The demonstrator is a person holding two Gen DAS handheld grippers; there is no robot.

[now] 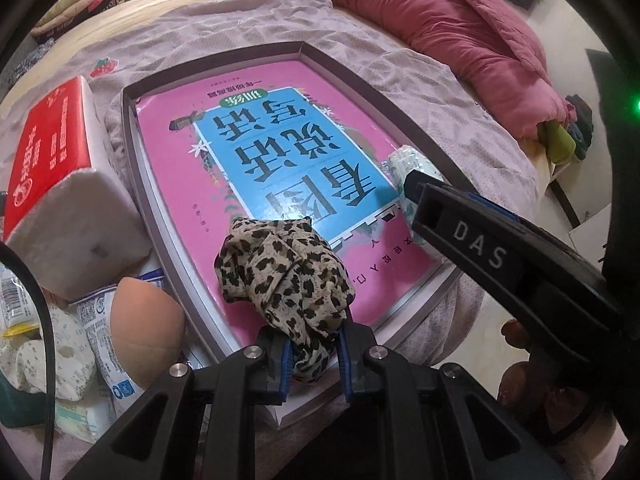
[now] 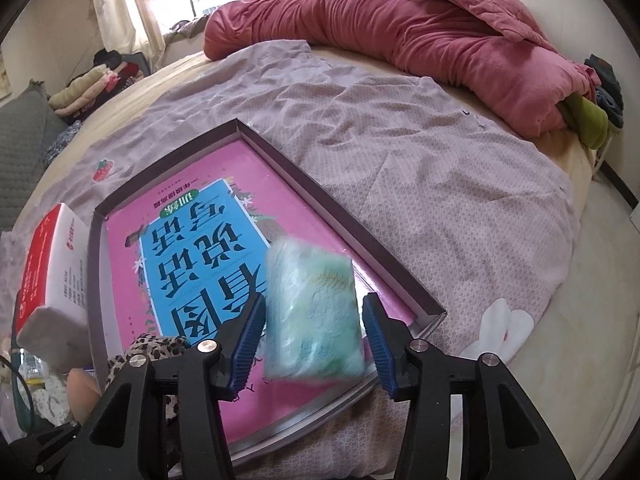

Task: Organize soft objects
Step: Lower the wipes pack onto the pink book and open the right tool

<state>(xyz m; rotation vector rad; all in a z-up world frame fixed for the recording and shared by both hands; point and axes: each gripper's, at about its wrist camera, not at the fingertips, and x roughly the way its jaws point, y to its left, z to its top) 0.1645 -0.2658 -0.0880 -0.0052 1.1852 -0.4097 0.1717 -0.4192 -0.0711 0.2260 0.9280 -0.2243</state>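
A shallow grey box (image 1: 129, 148) lies on the bed with a pink and blue book (image 1: 260, 148) flat inside it. My left gripper (image 1: 315, 344) is shut on a bunched leopard-print cloth (image 1: 280, 268), which rests on the book at the box's near end. In the right wrist view my right gripper (image 2: 314, 344) stands open around a pale green plastic-wrapped packet (image 2: 316, 312). The packet looks blurred and sits over the book (image 2: 192, 248) near the box's right rim (image 2: 332, 200); small gaps show beside both pads. The left wrist view shows the same packet (image 1: 404, 164) behind one right finger (image 1: 460, 232).
A red and white tissue pack (image 1: 52, 184) lies left of the box. A peach rounded soft thing (image 1: 144, 332) and several plastic-wrapped packets (image 1: 96, 320) sit near left. A mauve sheet (image 2: 420, 168) covers the bed, with a red quilt (image 2: 400, 32) across the far side.
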